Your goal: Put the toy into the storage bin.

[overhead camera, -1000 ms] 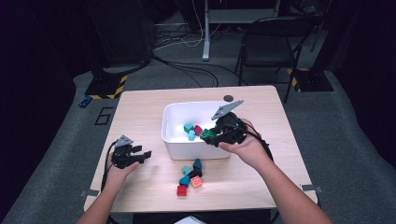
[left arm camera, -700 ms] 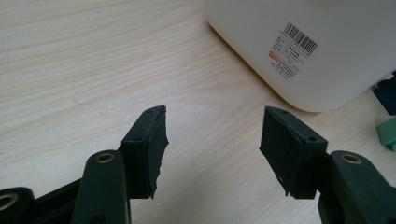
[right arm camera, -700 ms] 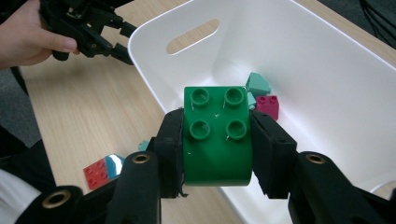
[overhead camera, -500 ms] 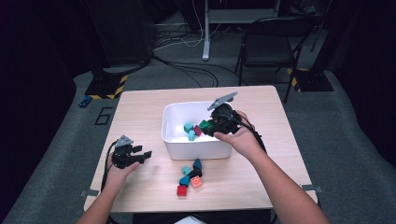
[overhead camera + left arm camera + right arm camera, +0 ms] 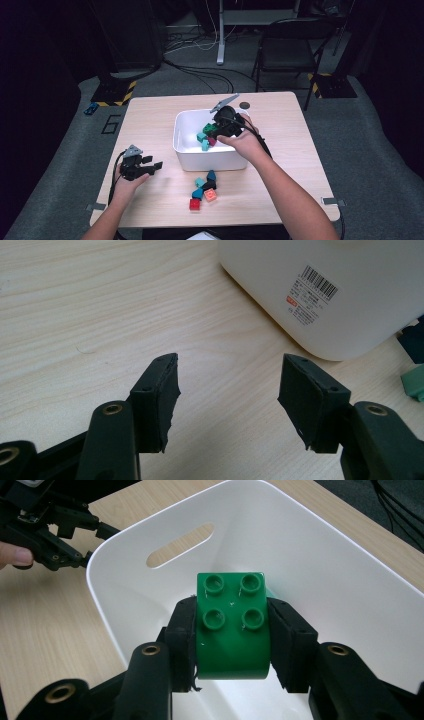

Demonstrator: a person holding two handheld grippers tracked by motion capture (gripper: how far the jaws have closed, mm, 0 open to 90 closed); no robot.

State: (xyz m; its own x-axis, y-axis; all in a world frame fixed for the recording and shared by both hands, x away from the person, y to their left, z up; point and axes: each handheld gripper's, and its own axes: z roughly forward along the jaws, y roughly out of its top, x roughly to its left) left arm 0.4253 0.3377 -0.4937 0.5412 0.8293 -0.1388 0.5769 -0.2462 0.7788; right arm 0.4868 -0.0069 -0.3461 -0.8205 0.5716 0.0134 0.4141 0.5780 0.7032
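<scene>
Left gripper (image 5: 156, 166) rests on the table (image 5: 150, 120) near its left edge, just left of the white bin (image 5: 182, 145). Jaws stand apart with nothing between them, only bare wood below in the left gripper view. The forearm comes in from the near edge and the hand lies low, gripper pointing level toward the bin's side wall.

Loose bricks (image 5: 204, 187) lie in a small cluster by the near edge, just in front of the bin: teal, dark and red ones, touching or nearly so.

Right gripper (image 5: 231, 630) is clamped on a green brick (image 5: 231, 625), pads pressing its two opposite side walls, studs facing the camera. Brick is held above the bin's open interior, over its right half; other bricks lie in the bin.

Handling, judged: hard moulded plastic, light, stiff, smooth-sided, so it could slip if pinched off-centre; flat side walls are the proper hold.

Right hand (image 5: 245, 142) reaches over the bin's near-right rim, wrist raised, gripper tipped downward.
</scene>
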